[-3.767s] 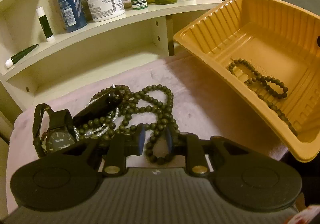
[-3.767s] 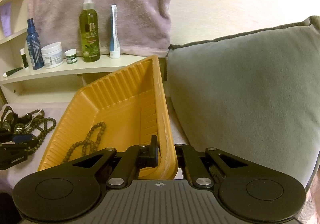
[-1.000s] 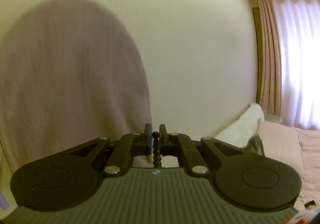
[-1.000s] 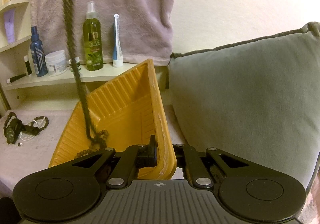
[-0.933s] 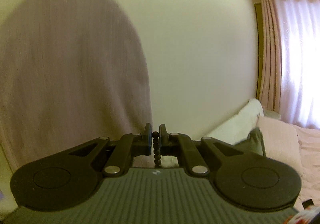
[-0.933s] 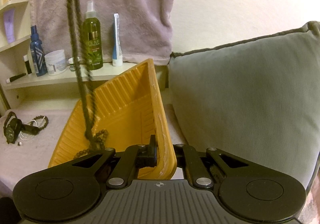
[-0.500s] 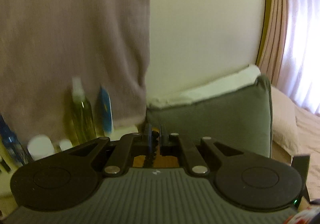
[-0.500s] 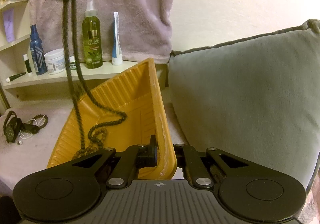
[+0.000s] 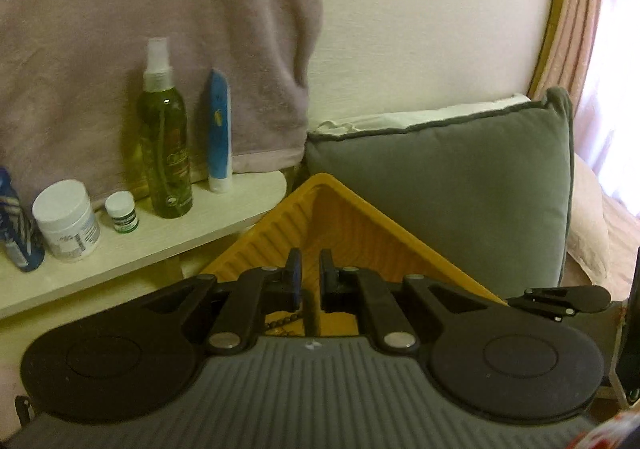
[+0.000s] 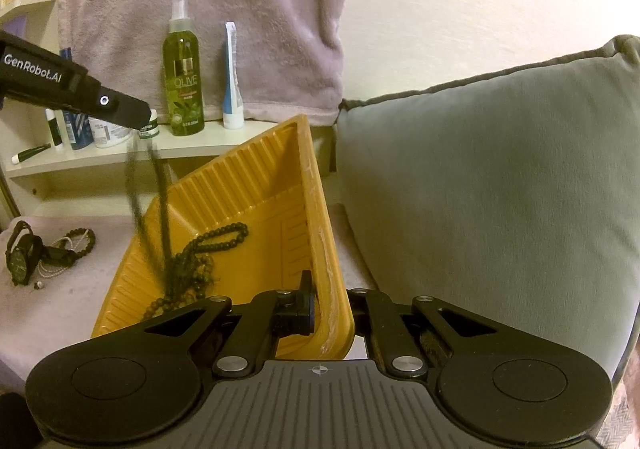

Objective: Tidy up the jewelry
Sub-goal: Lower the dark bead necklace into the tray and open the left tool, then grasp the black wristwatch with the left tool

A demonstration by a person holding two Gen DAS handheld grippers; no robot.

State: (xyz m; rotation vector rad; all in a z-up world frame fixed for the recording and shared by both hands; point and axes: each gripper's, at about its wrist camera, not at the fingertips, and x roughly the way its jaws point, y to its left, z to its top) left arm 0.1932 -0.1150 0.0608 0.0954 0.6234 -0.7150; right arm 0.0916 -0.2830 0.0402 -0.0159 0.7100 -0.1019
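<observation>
Long dark round-bead necklace (image 9: 310,307), left wrist view: one blurred strand shows low in the gap of the left gripper (image 9: 310,267), over the ribbed orange plastic tray (image 9: 360,225). The jaws have just been easing apart. The strand is between them, but orange shows through the upper gap and I judge the pads no longer pinch it, so it reads as a release. A second ago this camera saw only wall and towel with beads pinched at the jaw tips. Now it looks down at the tray's far corner, which leans on the grey piped cushion (image 9: 460,177). The cream shelf (image 9: 160,245) with the green spray bottle (image 9: 164,153) sits to the left of the tray.

Right wrist view: the right gripper (image 10: 330,309) is clenched on the tray's near corner rim, one pad inside the wall, holding the tray tipped up. That grip is the same as in the earlier frames. Two blurred strands drop from the left gripper's tip into the tray. Most of the necklace is coiled on the tray floor near the left wall, with one loop thrown toward the middle. Half a second ago more of it hung in the air.

On the lilac blanket (image 10: 60,313) near its left edge lie the black wristwatch (image 10: 22,253), the white pearl strand (image 10: 52,269) and a short dark bead bracelet (image 10: 86,239), well apart from the tray.

Meaning: the necklace transfer is nearly done and the last length only has to drop. Those three pieces are not yet in the tray. One risk is the tail catching on the tray's left rim.
</observation>
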